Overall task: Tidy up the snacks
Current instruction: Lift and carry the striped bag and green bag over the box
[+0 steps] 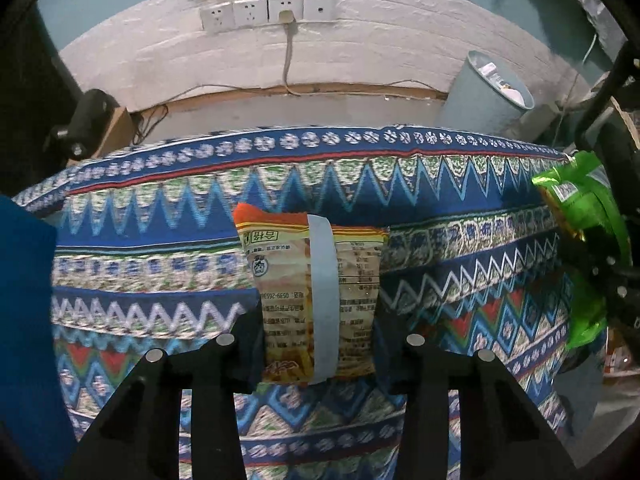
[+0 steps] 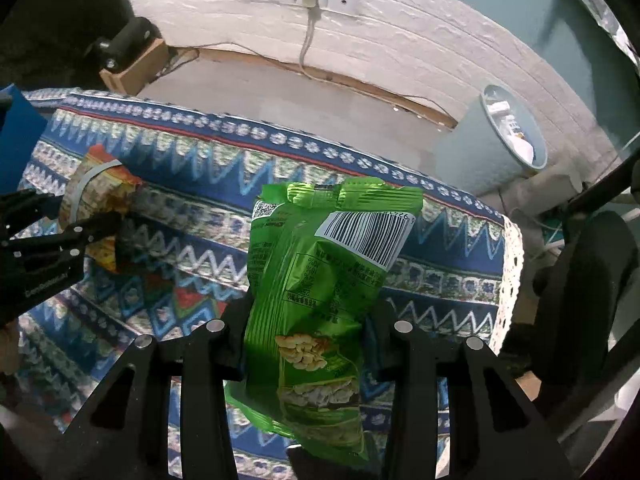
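My left gripper (image 1: pixel 318 344) is shut on an orange and yellow snack bag (image 1: pixel 316 292) with a pale strip down its back, held above the patterned tablecloth (image 1: pixel 160 240). My right gripper (image 2: pixel 306 336) is shut on a green snack bag (image 2: pixel 320 280) with a barcode, held upright over the cloth (image 2: pixel 440 280). The green bag also shows at the right edge of the left wrist view (image 1: pixel 580 216). The orange bag (image 2: pixel 100 200) and the left gripper (image 2: pixel 92 216) also show at the left of the right wrist view.
A pale blue waste bin (image 1: pixel 488 92) (image 2: pixel 500 140) with scraps stands on the floor beyond the table's far right edge. A blue object (image 1: pixel 24 320) sits at the left. A cardboard box (image 2: pixel 136 68) and wall sockets (image 1: pixel 256 12) lie behind.
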Action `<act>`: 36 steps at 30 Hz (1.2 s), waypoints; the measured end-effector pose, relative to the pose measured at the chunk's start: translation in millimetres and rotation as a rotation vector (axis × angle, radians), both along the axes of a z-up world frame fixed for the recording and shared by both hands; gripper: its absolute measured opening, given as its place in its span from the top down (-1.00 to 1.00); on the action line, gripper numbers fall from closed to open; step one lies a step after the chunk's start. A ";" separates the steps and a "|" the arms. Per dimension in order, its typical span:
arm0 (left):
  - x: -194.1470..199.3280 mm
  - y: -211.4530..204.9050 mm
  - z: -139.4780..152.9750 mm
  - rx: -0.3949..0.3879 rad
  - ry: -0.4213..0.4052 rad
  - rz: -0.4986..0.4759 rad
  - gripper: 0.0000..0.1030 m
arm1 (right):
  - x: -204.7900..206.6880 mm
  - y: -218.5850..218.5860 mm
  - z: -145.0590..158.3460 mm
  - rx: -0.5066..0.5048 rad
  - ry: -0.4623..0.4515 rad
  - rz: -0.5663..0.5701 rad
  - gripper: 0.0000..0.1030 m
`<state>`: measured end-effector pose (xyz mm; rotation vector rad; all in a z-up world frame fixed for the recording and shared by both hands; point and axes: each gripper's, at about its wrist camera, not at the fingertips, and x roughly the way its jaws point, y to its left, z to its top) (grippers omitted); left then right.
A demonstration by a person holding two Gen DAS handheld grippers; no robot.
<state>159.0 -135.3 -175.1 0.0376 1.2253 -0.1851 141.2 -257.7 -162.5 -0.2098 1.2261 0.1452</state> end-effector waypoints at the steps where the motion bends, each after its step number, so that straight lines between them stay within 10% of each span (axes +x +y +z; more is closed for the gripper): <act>1: -2.8 4.1 3.8 0.002 -0.002 0.000 0.17 | -1.0 3.4 1.6 0.000 -0.005 0.005 0.23; 14: -45.2 57.9 56.1 0.123 -0.121 -0.048 0.17 | -17.2 45.9 20.8 0.041 -0.040 0.050 0.23; 36: -99.4 140.7 142.2 0.106 -0.304 0.043 0.17 | -48.5 161.8 86.4 0.132 -0.128 0.256 0.23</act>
